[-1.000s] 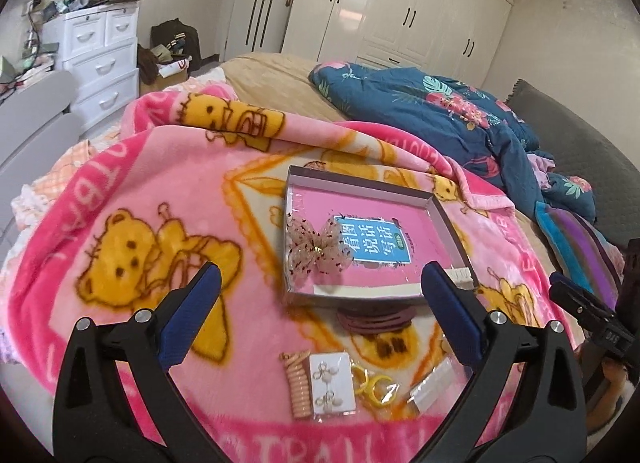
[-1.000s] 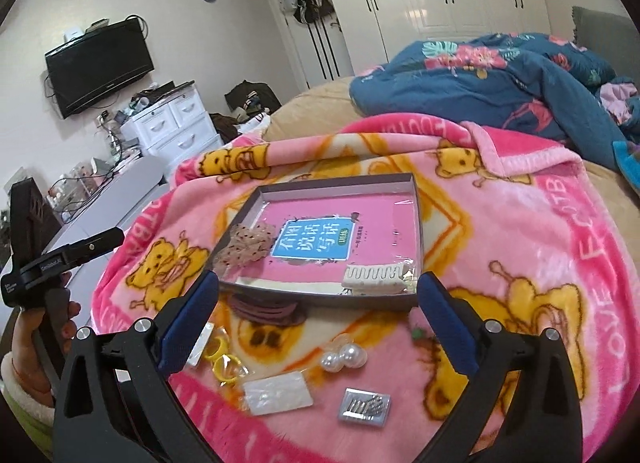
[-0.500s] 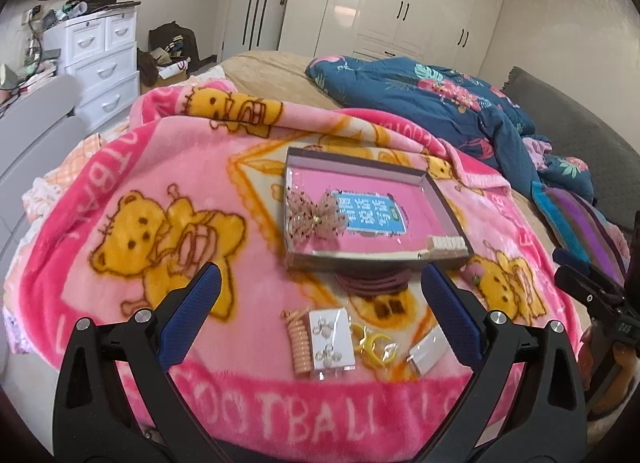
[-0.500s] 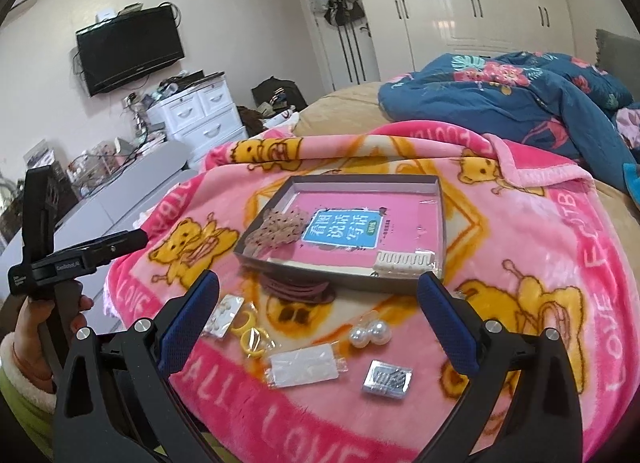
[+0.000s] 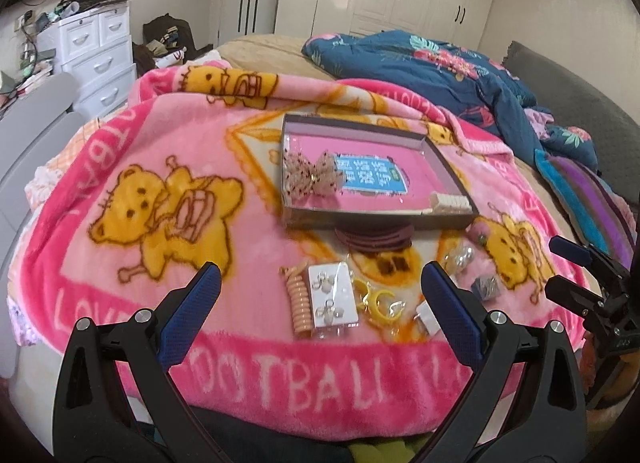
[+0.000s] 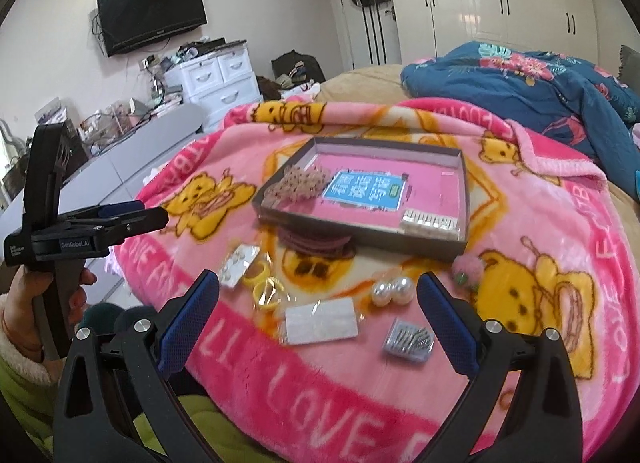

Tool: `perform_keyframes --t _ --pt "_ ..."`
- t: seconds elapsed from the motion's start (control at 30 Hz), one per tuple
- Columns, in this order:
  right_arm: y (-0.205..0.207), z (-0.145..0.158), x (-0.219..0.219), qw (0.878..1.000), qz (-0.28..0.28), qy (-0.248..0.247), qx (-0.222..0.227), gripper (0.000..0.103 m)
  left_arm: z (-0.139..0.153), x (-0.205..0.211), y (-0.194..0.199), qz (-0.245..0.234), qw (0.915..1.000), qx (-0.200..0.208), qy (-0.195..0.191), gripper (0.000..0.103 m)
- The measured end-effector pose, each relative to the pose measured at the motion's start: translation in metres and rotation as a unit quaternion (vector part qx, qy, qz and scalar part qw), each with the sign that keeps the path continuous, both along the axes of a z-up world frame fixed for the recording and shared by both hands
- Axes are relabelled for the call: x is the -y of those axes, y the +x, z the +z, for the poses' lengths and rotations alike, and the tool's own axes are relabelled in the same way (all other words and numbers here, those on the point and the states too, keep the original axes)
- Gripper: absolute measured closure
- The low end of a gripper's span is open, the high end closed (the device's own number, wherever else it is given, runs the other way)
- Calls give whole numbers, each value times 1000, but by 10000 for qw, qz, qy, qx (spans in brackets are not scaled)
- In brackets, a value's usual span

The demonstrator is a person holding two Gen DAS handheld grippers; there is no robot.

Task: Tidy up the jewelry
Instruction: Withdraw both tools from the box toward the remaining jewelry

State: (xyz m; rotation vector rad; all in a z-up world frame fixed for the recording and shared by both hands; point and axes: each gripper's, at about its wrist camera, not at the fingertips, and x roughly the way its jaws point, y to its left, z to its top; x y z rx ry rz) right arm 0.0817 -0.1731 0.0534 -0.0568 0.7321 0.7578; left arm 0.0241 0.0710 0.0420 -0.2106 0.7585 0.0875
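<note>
A shallow dark box (image 5: 452,179) with a pink floor lies on the pink bear blanket. Inside it sit a beige dotted bow (image 5: 312,175) and a white comb clip (image 5: 448,203). In front of the box lie dark hair ties (image 5: 374,237), a peach coil tie (image 5: 300,303), an earring card (image 5: 332,299), yellow hoops (image 5: 378,299) and two pearls (image 6: 394,291). A white packet (image 6: 320,325) and a silver packet (image 6: 408,341) lie nearest. My left gripper (image 5: 322,275) hangs open above the near items. My right gripper (image 6: 318,283) is open too, holding nothing.
A pink pompom (image 6: 468,267) rests by the box's right corner. A blue floral quilt (image 5: 420,63) is piled behind. White drawers (image 6: 218,79) and a grey bench (image 6: 120,167) stand left of the bed. A hand (image 6: 24,295) holds the left gripper's handle.
Both grippers have drawn back from the box toward the blanket's near edge, so more of the blanket shows. Both stay open and the items have not moved.
</note>
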Motion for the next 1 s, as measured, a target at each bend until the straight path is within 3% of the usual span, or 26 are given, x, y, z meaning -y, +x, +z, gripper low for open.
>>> perform_keyframes --t 0.33,0.57,1.0 --pt "-7 -25 -8 9992 147 -293 -226 4 -29 1 -8 -36 9993 -365 -82 9" --pt "-7 -45 -17 9974 244 -590 -326 4 -47 4 -5 -230 9973 -549 -437 11" --pt "-2 -81 -52 9919 619 -1057 -348 4 -71 16 26 -613 9915 -828 -798 44"
